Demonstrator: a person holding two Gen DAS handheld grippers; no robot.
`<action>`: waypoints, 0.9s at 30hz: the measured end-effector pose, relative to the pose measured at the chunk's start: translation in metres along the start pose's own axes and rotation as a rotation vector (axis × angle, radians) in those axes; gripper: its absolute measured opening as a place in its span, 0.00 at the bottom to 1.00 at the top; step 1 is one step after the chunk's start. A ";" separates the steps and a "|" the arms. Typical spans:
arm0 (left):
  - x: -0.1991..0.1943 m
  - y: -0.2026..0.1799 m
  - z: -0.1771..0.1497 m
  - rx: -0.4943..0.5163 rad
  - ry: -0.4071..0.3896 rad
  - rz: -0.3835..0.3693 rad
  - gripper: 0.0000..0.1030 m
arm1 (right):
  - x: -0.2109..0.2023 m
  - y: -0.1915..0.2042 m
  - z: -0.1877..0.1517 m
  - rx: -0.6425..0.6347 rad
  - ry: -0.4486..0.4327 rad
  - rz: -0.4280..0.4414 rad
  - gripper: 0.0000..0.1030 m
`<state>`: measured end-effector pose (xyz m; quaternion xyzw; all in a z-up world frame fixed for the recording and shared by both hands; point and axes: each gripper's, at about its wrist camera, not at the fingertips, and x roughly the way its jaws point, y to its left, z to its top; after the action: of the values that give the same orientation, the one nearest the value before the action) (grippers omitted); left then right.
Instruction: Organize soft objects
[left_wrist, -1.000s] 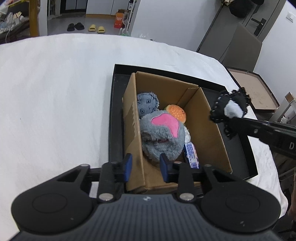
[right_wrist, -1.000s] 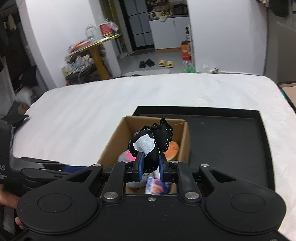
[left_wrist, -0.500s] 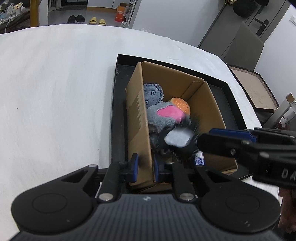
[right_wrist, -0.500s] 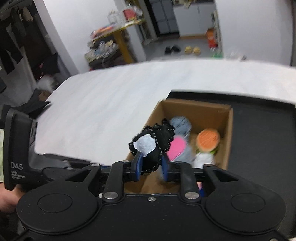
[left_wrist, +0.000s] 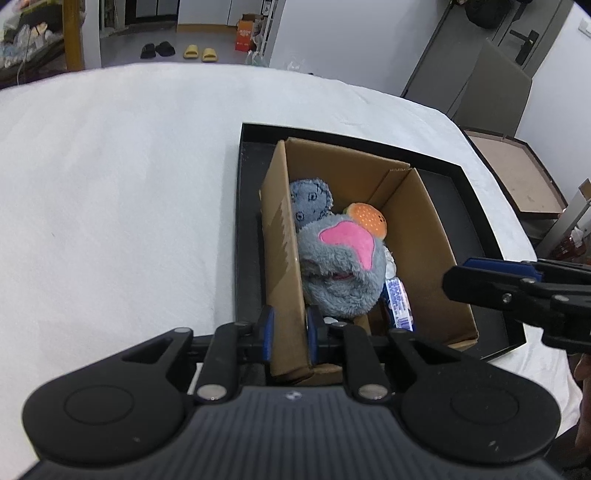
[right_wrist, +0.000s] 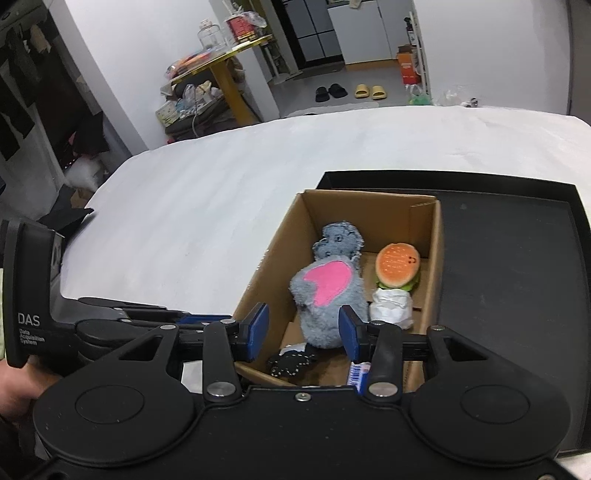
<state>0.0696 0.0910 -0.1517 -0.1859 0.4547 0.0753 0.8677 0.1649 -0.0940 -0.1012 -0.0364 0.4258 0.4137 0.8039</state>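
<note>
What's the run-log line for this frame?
left gripper: shut on brown cardboard box wall | right gripper: open, just released | black-and-white soft toy: in box

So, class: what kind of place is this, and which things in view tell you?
Probably a lived-in home, with a kitchen area at the back: slippers and sandals on the floor, tall cabinets behind, and a cluttered yellow side table.

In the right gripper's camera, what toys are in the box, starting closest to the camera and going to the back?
Black dotted toy → grey plush with the pink patch → burger toy → blue-grey plush.
</note>
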 end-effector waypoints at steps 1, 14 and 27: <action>-0.002 -0.001 0.001 0.007 -0.004 0.010 0.16 | -0.001 -0.001 0.000 0.006 -0.002 -0.002 0.43; -0.031 -0.020 0.015 0.056 -0.022 0.047 0.44 | -0.031 -0.023 0.002 0.079 -0.037 -0.013 0.62; -0.067 -0.061 0.026 0.159 -0.049 0.064 0.78 | -0.072 -0.051 -0.004 0.158 -0.097 -0.027 0.85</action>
<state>0.0695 0.0476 -0.0680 -0.0997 0.4435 0.0710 0.8879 0.1765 -0.1747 -0.0671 0.0414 0.4172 0.3693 0.8294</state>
